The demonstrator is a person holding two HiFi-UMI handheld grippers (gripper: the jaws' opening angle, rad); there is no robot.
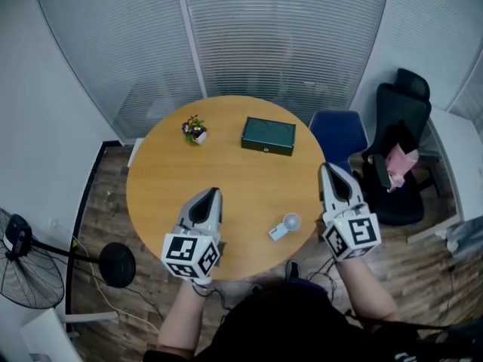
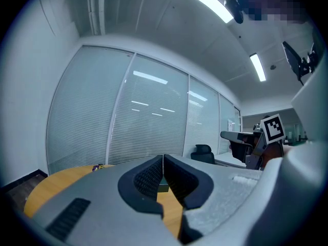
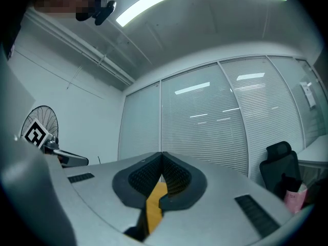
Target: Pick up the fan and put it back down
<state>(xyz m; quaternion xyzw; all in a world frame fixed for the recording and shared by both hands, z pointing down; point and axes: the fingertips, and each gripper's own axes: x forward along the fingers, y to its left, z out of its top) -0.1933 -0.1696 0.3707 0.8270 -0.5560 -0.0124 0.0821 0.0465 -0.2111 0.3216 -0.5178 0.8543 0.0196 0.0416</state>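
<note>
Behind everything, a curved glass partition (image 1: 279, 29) with closed slatted blinds fills the top of the head view. Below it, a round wooden table (image 1: 166, 179) takes up the middle, standing on a wood-plank floor (image 1: 102, 194).

To the right of the table is a black office chair (image 1: 404, 108) with something pink (image 1: 398, 161) lying on its seat. A blue chair (image 1: 337, 136) is pushed in close to the table's edge beside it. At the lower left, on the floor well away from the table, stands a black pedestal fan (image 1: 26, 274) with a wire cage head and a round base.

The person's forearms reach in from the bottom edge, each hand holding a grey gripper pointed away across the table. The left gripper (image 1: 215, 191) is over the table's near left part, with a cube of square markers (image 1: 190, 255) at its rear. Its own view shows the two ridged pads pressed together with nothing between them. The right gripper (image 1: 324, 167) is at the table's right edge, and its jaws are likewise closed tip to tip on nothing.

On the far side of the table lies a dark green rectangular box (image 1: 268, 136). To its left and apart from it is a small potted plant (image 1: 195, 130) with purple flowers.

The small white handheld fan (image 1: 285, 226) lies flat on the table near the front edge. It is between the two grippers, nearer the right one, and touched by neither
</note>
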